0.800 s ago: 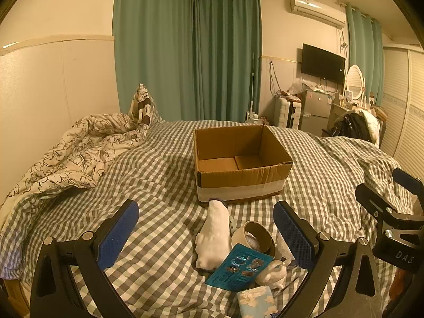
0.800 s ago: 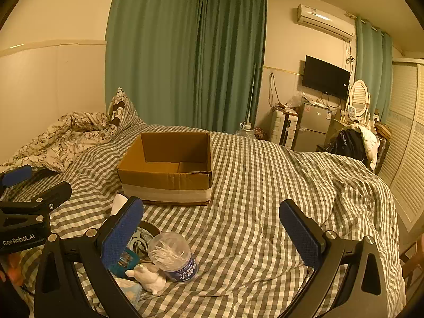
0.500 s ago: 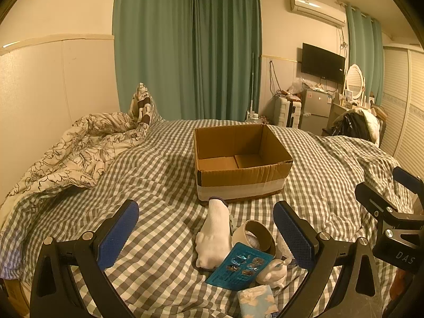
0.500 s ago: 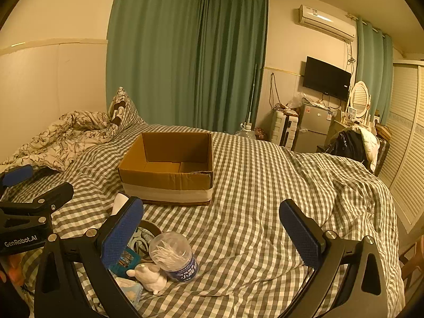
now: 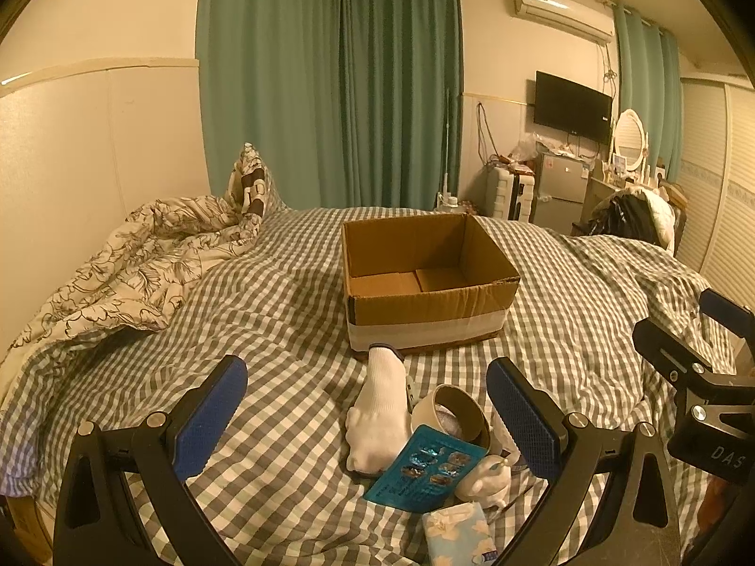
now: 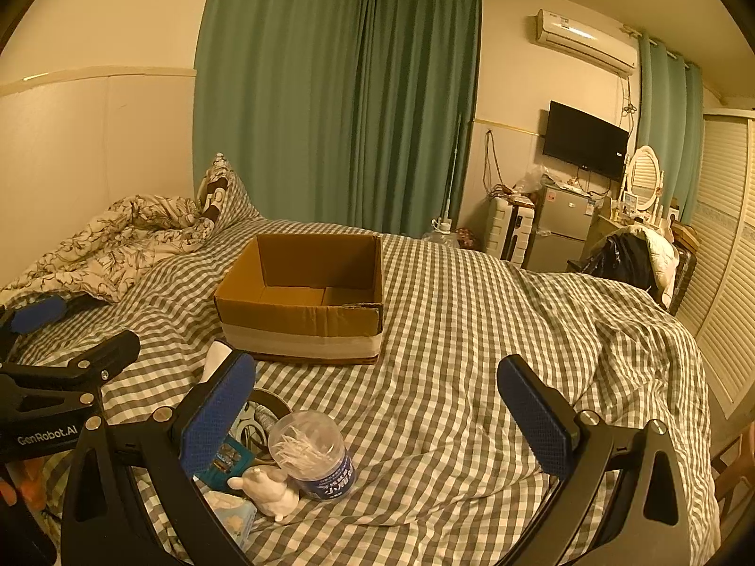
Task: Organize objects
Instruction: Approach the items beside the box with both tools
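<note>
We see the white sock (image 5: 377, 412) on the checked bed (image 5: 283, 311), its long axis running from the cluster's near side toward the cardboard box (image 5: 427, 283), cuff at the box's front. Only the right wrist view shows the clear jar of cotton swabs (image 6: 312, 455) on its side. Left claw (image 5: 365, 412) and right claw (image 6: 375, 410) both gape apart, holding nothing.

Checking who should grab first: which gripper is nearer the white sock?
Left. The left gripper frames the white sock between open fingers; the right gripper sits off to its right.
</note>
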Motion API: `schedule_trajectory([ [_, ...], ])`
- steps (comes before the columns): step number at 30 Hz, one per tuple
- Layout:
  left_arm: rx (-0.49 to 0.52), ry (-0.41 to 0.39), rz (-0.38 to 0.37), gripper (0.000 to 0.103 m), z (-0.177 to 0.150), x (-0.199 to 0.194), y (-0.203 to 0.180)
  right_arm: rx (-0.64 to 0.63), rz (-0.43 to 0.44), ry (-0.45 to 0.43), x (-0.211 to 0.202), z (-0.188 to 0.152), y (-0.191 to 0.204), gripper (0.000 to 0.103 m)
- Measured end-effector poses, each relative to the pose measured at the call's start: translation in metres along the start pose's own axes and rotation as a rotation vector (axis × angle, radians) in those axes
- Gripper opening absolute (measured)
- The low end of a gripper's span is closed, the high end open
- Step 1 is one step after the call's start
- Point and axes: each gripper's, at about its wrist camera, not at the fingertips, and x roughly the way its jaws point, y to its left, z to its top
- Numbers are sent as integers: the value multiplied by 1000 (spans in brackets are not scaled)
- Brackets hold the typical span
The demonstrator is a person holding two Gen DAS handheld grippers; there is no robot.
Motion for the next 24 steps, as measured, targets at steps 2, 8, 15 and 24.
schedule_trajectory([
  [2, 1, 0, -1, 103, 0, 0, -1, -3, 2, 1, 0, 0, 0, 103],
  [8, 3, 3, -6, 103, 0, 0, -1, -4, 13, -3, -3, 2, 0, 103],
  [15, 1, 46, 0, 103, -8, 15, 2, -4, 13, 12, 2, -2, -1, 103],
  [24, 28, 162, 22, 103, -37, 52, 2, -9, 4, 111, 36, -23, -3, 103],
])
